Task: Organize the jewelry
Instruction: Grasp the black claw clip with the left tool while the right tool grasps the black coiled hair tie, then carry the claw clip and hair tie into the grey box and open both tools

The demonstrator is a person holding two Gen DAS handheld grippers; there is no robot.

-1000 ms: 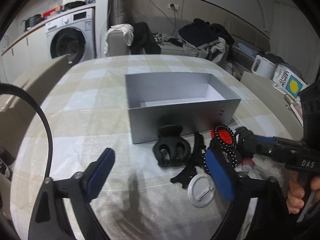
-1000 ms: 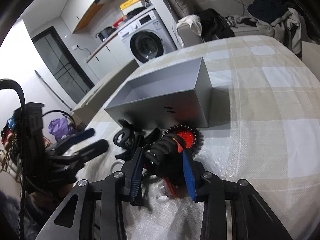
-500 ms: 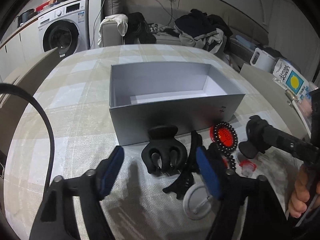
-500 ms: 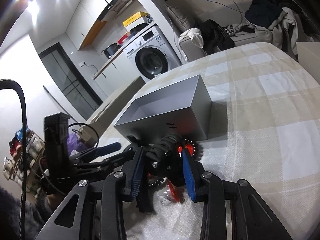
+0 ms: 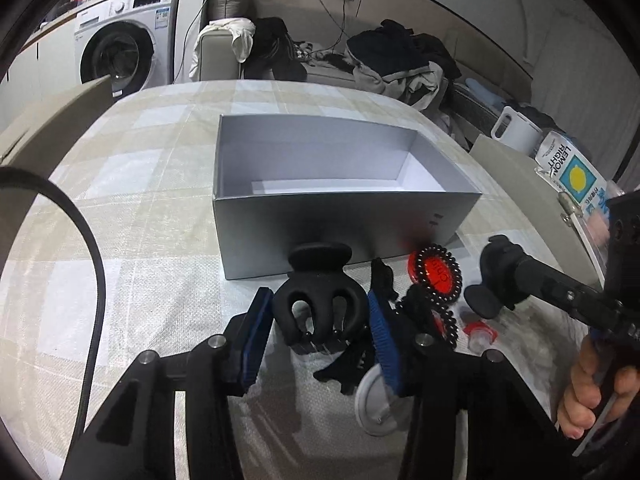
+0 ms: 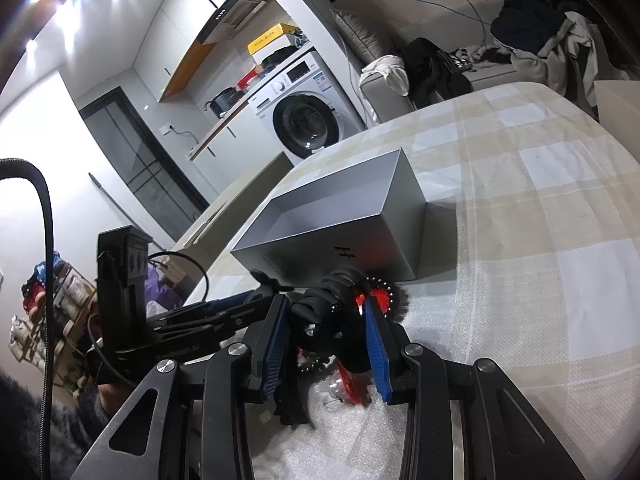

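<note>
An open grey box [image 5: 344, 196] stands on the checked table; it also shows in the right wrist view [image 6: 340, 224]. My left gripper [image 5: 320, 332] has closed around a big black claw hair clip [image 5: 318, 300] lying just in front of the box. My right gripper [image 6: 326, 336] is shut on a smaller black hair clip [image 6: 328, 312] and holds it lifted above the pile; it also shows in the left wrist view [image 5: 496, 280]. A red disc ringed with black beads [image 5: 436, 272] lies by the box's near right corner.
A white round badge [image 5: 376, 400], another black clip [image 5: 352, 364] and small red-and-clear pieces [image 5: 478, 332] lie in the pile. A lemon carton [image 5: 572, 172] and white jug [image 5: 516, 132] stand off the right edge. A sofa with clothes sits behind the table.
My left gripper moved forward and closed its fingers around the big black claw clip. My right gripper lifted its small clip higher above the pile.
</note>
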